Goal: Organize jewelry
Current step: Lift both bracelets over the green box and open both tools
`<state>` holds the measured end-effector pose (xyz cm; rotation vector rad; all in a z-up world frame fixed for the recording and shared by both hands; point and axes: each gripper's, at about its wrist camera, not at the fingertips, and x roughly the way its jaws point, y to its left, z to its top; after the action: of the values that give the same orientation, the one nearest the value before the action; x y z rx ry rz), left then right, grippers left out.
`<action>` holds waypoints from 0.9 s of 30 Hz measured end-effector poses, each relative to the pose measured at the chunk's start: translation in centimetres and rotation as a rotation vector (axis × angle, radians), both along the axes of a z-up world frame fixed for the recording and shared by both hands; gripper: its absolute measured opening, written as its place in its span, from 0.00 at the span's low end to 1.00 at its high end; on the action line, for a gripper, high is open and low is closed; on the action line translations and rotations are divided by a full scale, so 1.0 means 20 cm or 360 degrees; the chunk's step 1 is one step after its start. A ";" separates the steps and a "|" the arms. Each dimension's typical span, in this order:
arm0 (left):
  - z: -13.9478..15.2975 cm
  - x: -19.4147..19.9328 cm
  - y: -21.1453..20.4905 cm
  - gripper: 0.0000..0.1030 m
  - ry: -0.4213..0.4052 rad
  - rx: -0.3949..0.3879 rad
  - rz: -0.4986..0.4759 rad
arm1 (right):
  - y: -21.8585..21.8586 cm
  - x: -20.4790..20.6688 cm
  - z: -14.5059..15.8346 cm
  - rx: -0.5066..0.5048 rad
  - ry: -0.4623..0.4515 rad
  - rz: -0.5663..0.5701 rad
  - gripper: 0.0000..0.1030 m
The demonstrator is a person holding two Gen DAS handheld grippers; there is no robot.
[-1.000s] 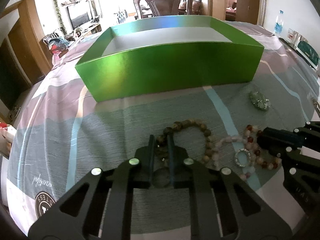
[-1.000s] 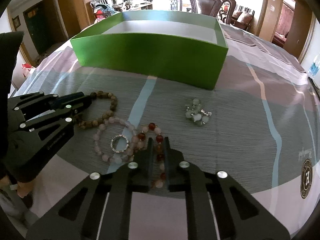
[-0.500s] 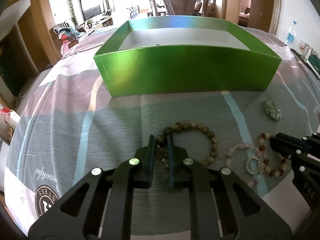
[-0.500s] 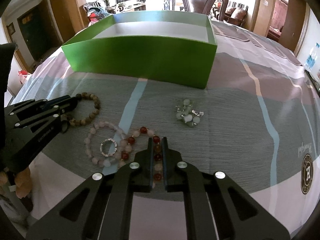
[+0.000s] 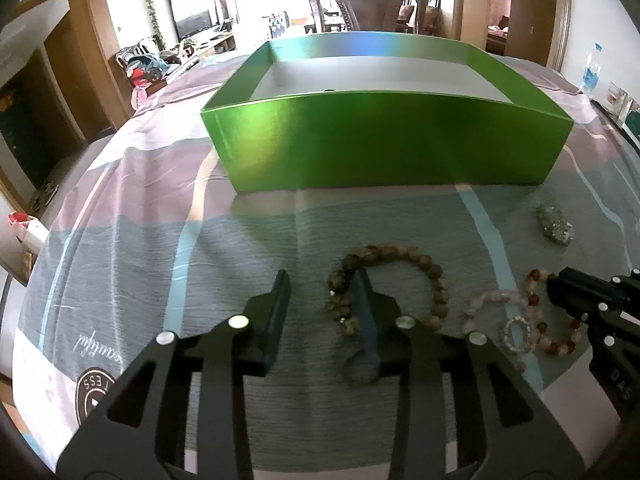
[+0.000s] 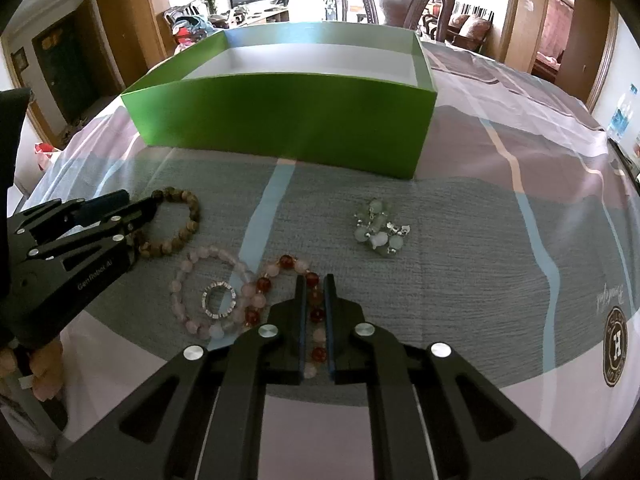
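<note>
A brown bead bracelet lies on the cloth; it also shows in the right wrist view. My left gripper is open and empty, its right finger over the bracelet's left side. My right gripper is shut on a red and pink bead bracelet, which rests on the cloth. A pale pink bracelet and a silver ring lie beside it. A green stone cluster lies to the right. The green box stands behind.
The table wears a grey, pink and blue patterned cloth. A dark wooden chair stands behind the box. A water bottle sits at the far right edge. Clutter and a TV fill the room's back left.
My left gripper has opened, letting go of the brown bracelet, and shifted left. My right gripper stays shut on the red and pink bracelet.
</note>
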<state>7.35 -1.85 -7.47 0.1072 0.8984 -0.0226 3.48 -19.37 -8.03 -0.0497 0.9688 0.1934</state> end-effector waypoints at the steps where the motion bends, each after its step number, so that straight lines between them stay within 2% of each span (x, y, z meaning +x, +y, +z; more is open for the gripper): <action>1: 0.00 0.00 0.00 0.33 0.0000 -0.0001 0.0000 | 0.00 0.00 0.00 0.0000 0.0000 0.0000 0.09; 5: 0.00 0.00 0.00 0.32 -0.0001 0.0001 -0.0004 | 0.00 0.00 0.00 -0.0011 -0.0010 0.0001 0.08; 7: 0.00 0.00 0.00 0.24 0.0003 -0.0019 -0.0028 | 0.01 -0.01 0.00 -0.0030 -0.0025 0.0008 0.08; 8: 0.00 0.00 0.00 0.15 0.0005 -0.0028 -0.0048 | 0.02 -0.01 0.00 -0.0041 -0.0031 0.0012 0.08; 9: 0.00 0.00 -0.02 0.12 0.0005 -0.0023 -0.0069 | 0.02 -0.01 0.00 -0.0045 -0.0033 0.0014 0.08; 19: 0.01 0.00 0.01 0.12 0.0003 -0.0023 -0.0036 | 0.00 -0.01 0.01 -0.0037 -0.0036 -0.0013 0.08; 22: 0.03 -0.01 0.03 0.12 -0.0001 -0.0033 -0.0006 | -0.03 -0.03 0.06 -0.0027 -0.0080 -0.0025 0.08; 27: 0.16 -0.05 0.08 0.12 -0.0025 -0.0142 -0.0031 | -0.07 -0.04 0.21 0.0020 -0.0189 -0.0019 0.08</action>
<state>6.42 -0.31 -4.22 0.0332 0.8797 -0.0796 2.74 -20.72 -3.92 -0.0436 0.8493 0.1836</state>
